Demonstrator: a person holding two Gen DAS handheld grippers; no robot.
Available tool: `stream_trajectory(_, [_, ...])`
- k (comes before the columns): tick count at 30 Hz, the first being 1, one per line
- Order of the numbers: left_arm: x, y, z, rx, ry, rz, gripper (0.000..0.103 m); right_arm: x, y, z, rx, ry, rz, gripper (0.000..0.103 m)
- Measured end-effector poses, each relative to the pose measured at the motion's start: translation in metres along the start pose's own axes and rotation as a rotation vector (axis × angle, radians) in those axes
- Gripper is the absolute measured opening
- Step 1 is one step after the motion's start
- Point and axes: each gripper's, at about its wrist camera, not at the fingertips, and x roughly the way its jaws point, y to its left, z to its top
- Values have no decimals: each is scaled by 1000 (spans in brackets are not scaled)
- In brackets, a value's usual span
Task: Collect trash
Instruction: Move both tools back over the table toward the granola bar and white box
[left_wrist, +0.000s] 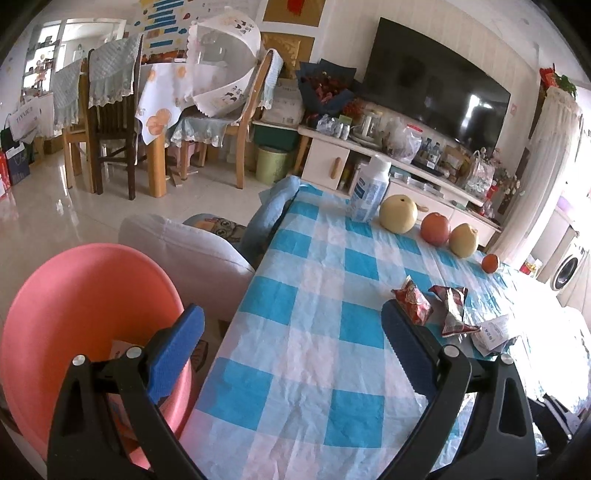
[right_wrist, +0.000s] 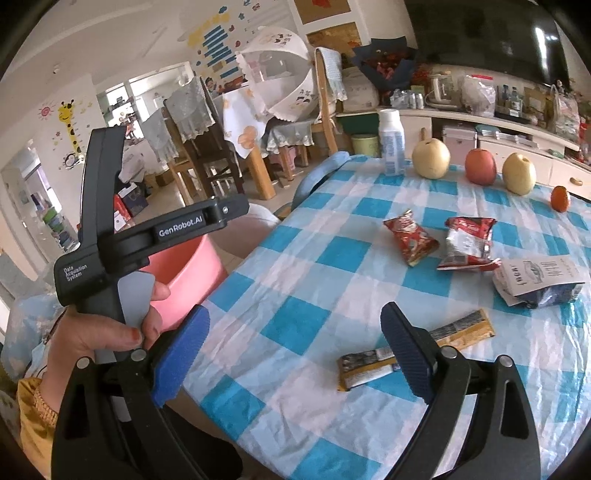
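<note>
Your left tool is spread wide with nothing between its blue pads, hanging over the left edge of the bench, which wears a blue-and-white checked cloth. Just off that edge stands the pink basin; one pad sits over its rim, and inside you can see a piece or two of paper or packaging at the bottom, too hidden by the tool to name.

Your right tool is likewise wide open and empty, near the front edge of the bench. Its right finger overlaps a flattened yellow-and-black wrapper, but whether it touches it you cannot tell. In the right wrist view your hand grips the handle of the left tool above the basin.

The rest of the trash lies toward the middle and right of the bench: a red snack packet, beside it a torn red-and-silver packet, and nearer the right edge a crumpled white printed bag with something dark blue under it.

Along the far edge stand a white bottle with blue print, upright, then a pear, an apple, a second pear and a small orange, each apart from the next.
</note>
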Motion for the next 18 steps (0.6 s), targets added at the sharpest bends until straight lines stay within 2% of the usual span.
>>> stream_trajectory(18, [20,-41,-12,79,63,-17,97,-32,-58,2,75,-44,-62,93])
